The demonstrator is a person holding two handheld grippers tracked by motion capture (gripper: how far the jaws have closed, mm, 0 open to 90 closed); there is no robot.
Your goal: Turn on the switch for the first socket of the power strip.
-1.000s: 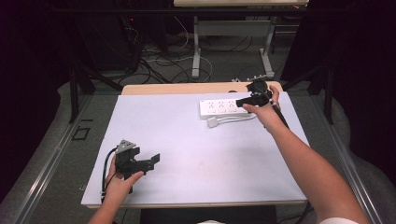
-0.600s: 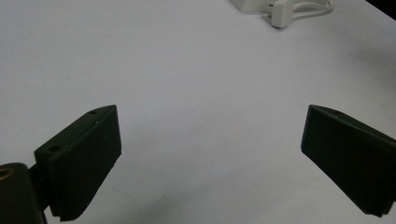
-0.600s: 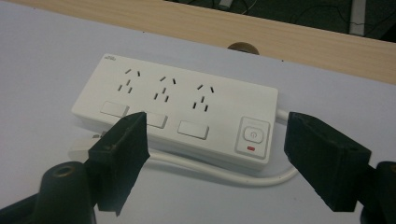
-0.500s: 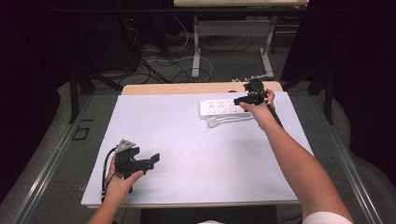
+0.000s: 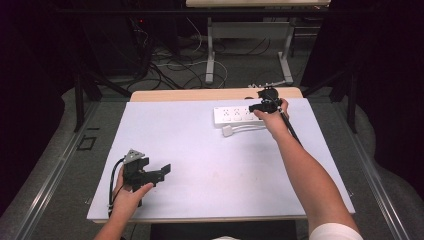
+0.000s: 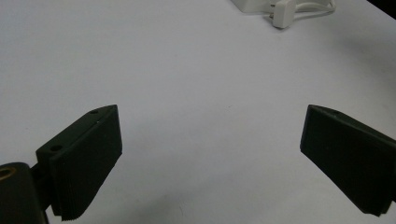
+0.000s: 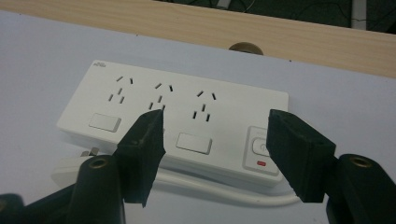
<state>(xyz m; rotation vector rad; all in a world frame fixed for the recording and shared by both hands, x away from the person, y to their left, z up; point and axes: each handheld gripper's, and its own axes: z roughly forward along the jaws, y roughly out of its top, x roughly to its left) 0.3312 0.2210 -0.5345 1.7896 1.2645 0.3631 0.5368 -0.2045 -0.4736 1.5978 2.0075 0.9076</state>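
Barely anything shifted since the earlier frame: I saw my right gripper edge slightly toward the white power strip, jaws spread, gripping nothing. Strip lay just ahead, its plug and cord beside it. My left gripper sat far off, jaws spread wide over the white table.

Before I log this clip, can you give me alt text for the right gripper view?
The right tool hangs open just above a white power strip, its two black jaws framing the strip's third socket group. The strip lies on a white table cover, its power button and small red indicator beside the right-hand jaw; a wooden table edge runs behind.
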